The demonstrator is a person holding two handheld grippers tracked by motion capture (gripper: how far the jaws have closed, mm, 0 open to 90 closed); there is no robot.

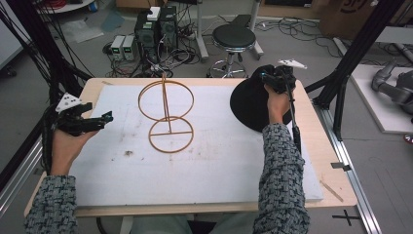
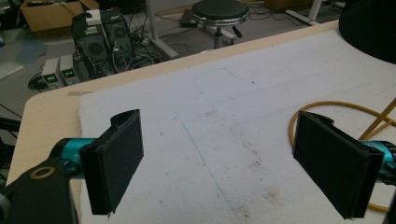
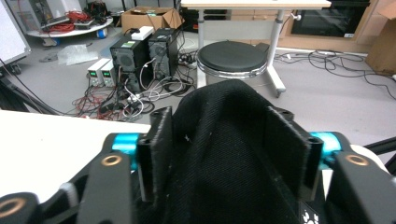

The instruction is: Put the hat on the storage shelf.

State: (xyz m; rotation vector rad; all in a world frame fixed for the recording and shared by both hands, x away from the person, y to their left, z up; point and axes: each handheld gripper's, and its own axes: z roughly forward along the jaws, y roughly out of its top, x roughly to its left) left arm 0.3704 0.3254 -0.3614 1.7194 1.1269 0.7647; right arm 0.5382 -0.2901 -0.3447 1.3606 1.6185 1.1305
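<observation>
right jaws: my right gripper (image 3: 224, 154) is pinched on a bunched fold of the black hat (image 1: 251, 105), far right of the desk (image 1: 219, 82)
left jaws: left gripper (image 2: 219, 161) wide open, empty
feel: soft, light, floppy I'd guess, so grab the brim
room: desk edge close behind, wire stand (image 1: 166, 114) well apart

The black hat (image 1: 251, 105) is partly covered in the high view by the hand and right gripper (image 1: 273, 78) at upper right; in the left gripper view it is cut off at the top right corner; the gold wire stand (image 2: 336, 109) is hidden behind the right-hand jaw there and cut by the right edge.
</observation>
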